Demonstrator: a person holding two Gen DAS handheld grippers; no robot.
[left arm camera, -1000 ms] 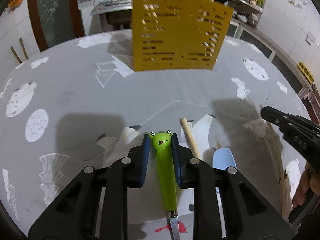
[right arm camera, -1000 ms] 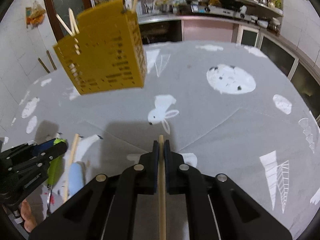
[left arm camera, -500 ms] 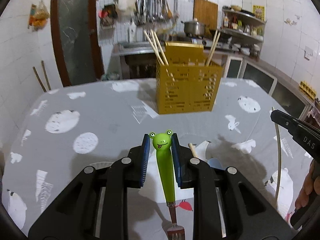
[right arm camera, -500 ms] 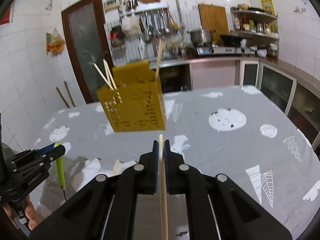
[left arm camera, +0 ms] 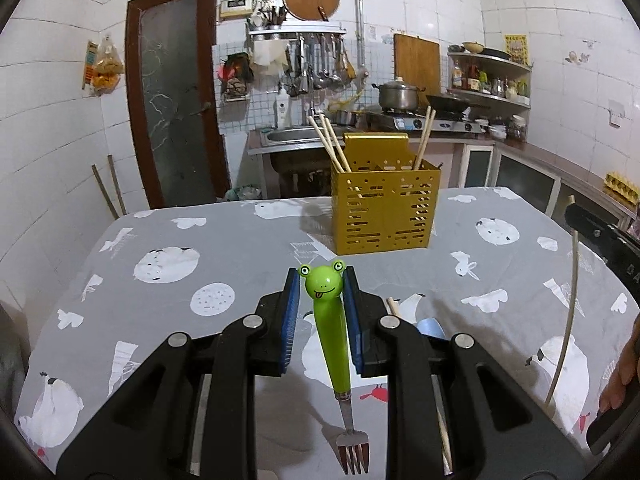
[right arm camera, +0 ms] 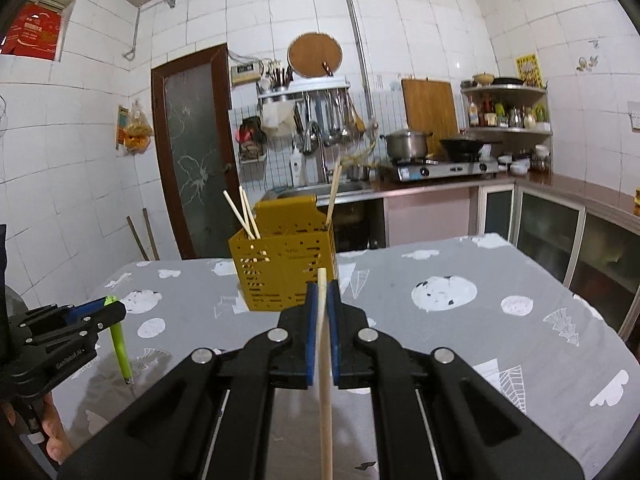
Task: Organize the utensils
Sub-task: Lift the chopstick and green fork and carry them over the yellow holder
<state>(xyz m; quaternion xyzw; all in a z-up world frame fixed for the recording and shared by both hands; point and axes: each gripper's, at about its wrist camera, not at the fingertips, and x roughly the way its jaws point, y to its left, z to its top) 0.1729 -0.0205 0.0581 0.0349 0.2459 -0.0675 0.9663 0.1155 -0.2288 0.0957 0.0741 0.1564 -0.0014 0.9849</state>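
Observation:
My left gripper (left arm camera: pixel 320 300) is shut on a green frog-handled fork (left arm camera: pixel 330 332), tines hanging down above the table. My right gripper (right arm camera: pixel 322 300) is shut on a wooden chopstick (right arm camera: pixel 324 380), held upright. The yellow perforated utensil holder (left arm camera: pixel 384 208) stands at the far middle of the table with several chopsticks in it; it also shows in the right wrist view (right arm camera: pixel 284 276). The left gripper with the fork shows at the left of the right wrist view (right arm camera: pixel 108 312). The right gripper and its chopstick (left arm camera: pixel 568 300) show at the right edge of the left wrist view.
The table has a grey cloth with white prints (left arm camera: pixel 224 248). A wooden chopstick (left arm camera: pixel 394 308) and a light blue utensil (left arm camera: pixel 430 328) lie on it under the left gripper. A kitchen counter with stove and pot (right arm camera: pixel 436 164) stands behind.
Both grippers have risen from the table and tilted up, carrying the fork and the chopstick. The holder now appears farther and lower in both views.

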